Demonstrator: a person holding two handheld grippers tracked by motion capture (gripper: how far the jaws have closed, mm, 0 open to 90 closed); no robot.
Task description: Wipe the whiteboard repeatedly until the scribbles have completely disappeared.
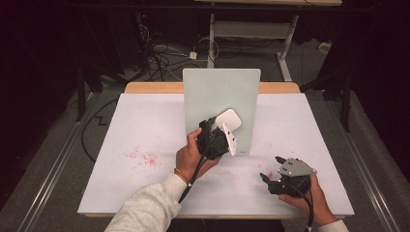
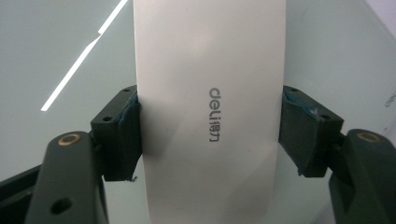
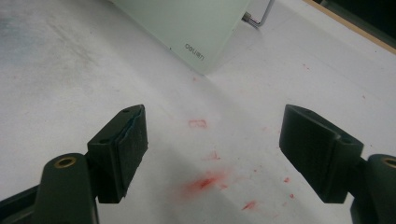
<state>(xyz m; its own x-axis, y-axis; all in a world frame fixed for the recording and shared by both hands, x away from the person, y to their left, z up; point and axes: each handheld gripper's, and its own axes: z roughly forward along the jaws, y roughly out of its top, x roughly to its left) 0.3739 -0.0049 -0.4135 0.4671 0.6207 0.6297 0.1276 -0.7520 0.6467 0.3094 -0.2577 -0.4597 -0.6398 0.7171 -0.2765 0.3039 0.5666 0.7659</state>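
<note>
While the left gripper (image 1: 223, 131) clamps a white eraser (image 2: 210, 112) against the upright pale-green board (image 1: 212, 92), the right gripper (image 1: 272, 169) rests idle

Board face appears clean, so wiping looks under way or nearly done; right jaws stand wide over red smudges (image 3: 205, 182) on the white table (image 1: 145, 125), which remain uncleaned

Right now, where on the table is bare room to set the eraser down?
Widest bare patch: left of the board, above the red marks. Another lies right of the board, up to the table's far right corner. It is crowded front centre, where the left gripper holds the eraser against the board, and front right by the right gripper.
</note>
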